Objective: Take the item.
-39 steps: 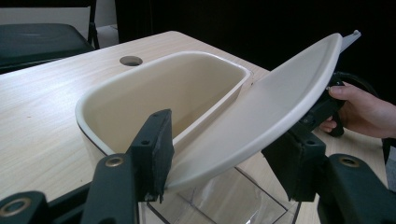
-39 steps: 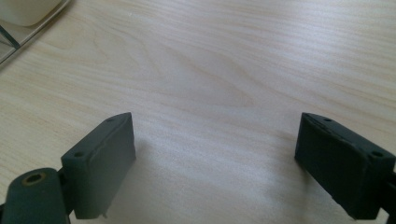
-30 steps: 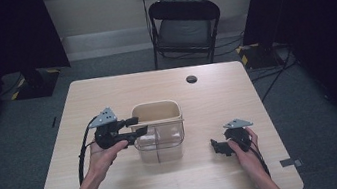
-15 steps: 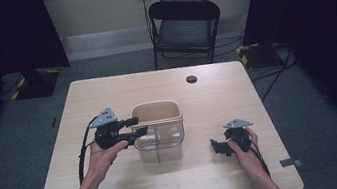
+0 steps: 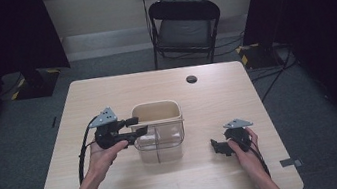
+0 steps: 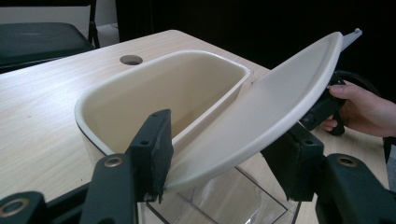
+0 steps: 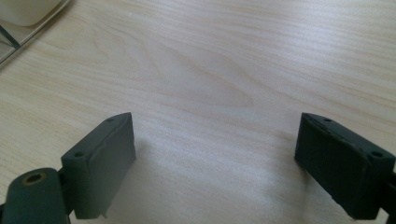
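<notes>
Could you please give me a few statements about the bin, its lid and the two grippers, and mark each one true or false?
1. The lid of the bin is tilted up, leaving the cream inside open. True.
2. The right gripper is clamped on the lid. False: its jaws are wide apart over bare table.
3. The left gripper is at the bin. True.
4. The chair stands on the table. False: it stands on the floor beyond the far edge.
5. The bin's lower part is clear. True.

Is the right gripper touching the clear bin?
Apart. The high view shows bare table between the right gripper and the clear bin.
</notes>
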A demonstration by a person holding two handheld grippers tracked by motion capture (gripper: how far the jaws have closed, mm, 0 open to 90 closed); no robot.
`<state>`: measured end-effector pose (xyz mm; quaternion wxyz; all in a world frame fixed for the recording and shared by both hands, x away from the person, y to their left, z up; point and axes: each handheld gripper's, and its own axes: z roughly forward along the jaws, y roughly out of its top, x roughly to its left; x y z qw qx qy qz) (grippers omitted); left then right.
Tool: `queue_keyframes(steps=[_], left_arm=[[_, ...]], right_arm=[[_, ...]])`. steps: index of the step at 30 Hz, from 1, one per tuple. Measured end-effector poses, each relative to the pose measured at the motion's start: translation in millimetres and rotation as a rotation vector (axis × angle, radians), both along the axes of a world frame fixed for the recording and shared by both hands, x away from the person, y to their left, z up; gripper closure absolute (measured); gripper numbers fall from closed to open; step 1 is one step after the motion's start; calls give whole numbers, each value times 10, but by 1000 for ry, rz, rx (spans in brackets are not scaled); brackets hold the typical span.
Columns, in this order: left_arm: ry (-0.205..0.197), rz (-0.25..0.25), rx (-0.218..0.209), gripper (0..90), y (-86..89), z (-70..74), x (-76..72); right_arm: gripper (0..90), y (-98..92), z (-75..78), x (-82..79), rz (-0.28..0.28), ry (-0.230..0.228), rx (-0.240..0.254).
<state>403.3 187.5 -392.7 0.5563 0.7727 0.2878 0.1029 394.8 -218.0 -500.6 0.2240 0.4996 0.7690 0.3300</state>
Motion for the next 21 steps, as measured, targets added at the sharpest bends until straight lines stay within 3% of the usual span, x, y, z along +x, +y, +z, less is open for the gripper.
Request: queue_keyframes(steps=[21], left_arm=[[4,-5,-3,438,1,2,7]], right_arm=[[115,-1,0,0,0,1,0]])
